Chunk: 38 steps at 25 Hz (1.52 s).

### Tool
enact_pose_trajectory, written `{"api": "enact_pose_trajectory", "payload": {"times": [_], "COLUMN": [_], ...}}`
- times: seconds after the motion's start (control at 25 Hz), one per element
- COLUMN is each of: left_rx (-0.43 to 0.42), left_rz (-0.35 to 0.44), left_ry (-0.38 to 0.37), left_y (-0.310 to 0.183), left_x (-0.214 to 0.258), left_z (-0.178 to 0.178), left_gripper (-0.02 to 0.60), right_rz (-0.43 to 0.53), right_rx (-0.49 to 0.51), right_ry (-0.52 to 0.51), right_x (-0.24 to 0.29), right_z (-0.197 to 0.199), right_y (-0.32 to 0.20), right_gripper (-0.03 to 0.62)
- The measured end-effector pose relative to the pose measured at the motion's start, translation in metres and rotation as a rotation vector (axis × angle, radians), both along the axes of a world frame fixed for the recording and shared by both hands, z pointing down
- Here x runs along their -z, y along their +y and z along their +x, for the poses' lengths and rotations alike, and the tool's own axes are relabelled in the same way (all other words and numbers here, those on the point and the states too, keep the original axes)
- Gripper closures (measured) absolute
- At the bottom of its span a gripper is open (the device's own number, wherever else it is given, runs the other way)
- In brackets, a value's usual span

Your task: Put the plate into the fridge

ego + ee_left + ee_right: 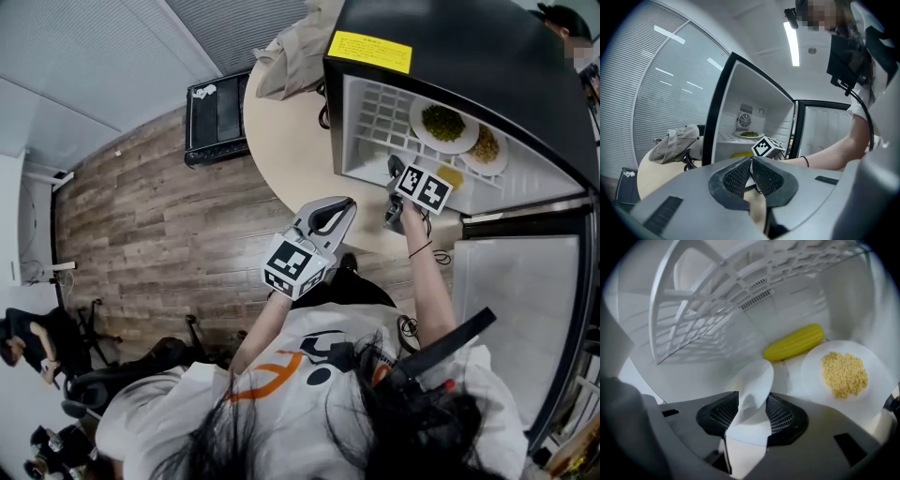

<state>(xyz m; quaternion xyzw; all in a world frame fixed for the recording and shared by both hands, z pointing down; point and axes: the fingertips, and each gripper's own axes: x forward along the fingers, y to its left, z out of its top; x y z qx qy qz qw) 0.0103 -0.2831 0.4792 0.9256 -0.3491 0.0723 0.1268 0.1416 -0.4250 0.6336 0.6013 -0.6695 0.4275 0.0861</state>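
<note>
The black fridge (469, 56) stands open. My right gripper (396, 169) reaches onto its lower shelf. In the right gripper view an empty white plate (752, 385) stands tilted between the jaws of the right gripper (752, 416); the pads stand apart from it, so the gripper is open. Beside it lie a yellow corn cob (794, 342) and a plate of yellow grains (843, 373). My left gripper (342, 208) hangs in front of the fridge, shut and empty; its pads meet in its own view (751, 161).
A plate of greens (443, 124) sits on the white wire shelf (717, 291) above. The fridge door (506, 309) hangs open at right. A round beige table (281, 141) carries a grey bag (295, 56). A black box (217, 117) lies on the wooden floor.
</note>
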Motion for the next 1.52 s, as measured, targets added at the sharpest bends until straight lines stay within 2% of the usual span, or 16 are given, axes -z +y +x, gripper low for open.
{"api": "enact_pose_trajectory", "payload": {"times": [0.2, 0.32, 0.44, 0.8, 1.04, 1.16, 1.32, 1.52], "left_rx": [0.001, 0.007, 0.009, -0.008, -0.020, -0.030, -0.048, -0.068], "left_rz": [0.009, 0.012, 0.012, 0.020, 0.029, 0.033, 0.042, 0.049], "left_ry": [-0.003, -0.001, -0.001, 0.003, 0.006, 0.007, 0.009, 0.009], "left_y": [0.002, 0.002, 0.002, 0.006, 0.012, 0.018, 0.027, 0.043], "left_x": [0.002, 0.004, 0.004, 0.006, 0.009, 0.011, 0.016, 0.019], "left_z": [-0.002, -0.004, -0.006, -0.005, -0.008, -0.009, -0.012, -0.018], "left_gripper": [0.569, 0.568, 0.568, 0.569, 0.569, 0.569, 0.569, 0.569], "right_rz": [-0.037, -0.060, -0.053, -0.011, 0.069, 0.101, 0.136, 0.143], "right_rx": [0.069, 0.048, 0.016, 0.020, -0.005, 0.004, 0.000, 0.008], "right_ry": [0.207, 0.248, 0.224, 0.109, -0.036, -0.045, -0.064, -0.073], "right_x": [-0.005, -0.006, -0.001, 0.018, 0.053, 0.069, 0.089, 0.104], "right_z": [-0.003, 0.003, 0.007, 0.001, -0.009, -0.016, -0.026, -0.039], "right_y": [0.008, 0.013, 0.014, 0.025, 0.042, 0.056, 0.077, 0.106], "right_gripper": [0.337, 0.319, 0.319, 0.320, 0.327, 0.353, 0.445, 0.489]}}
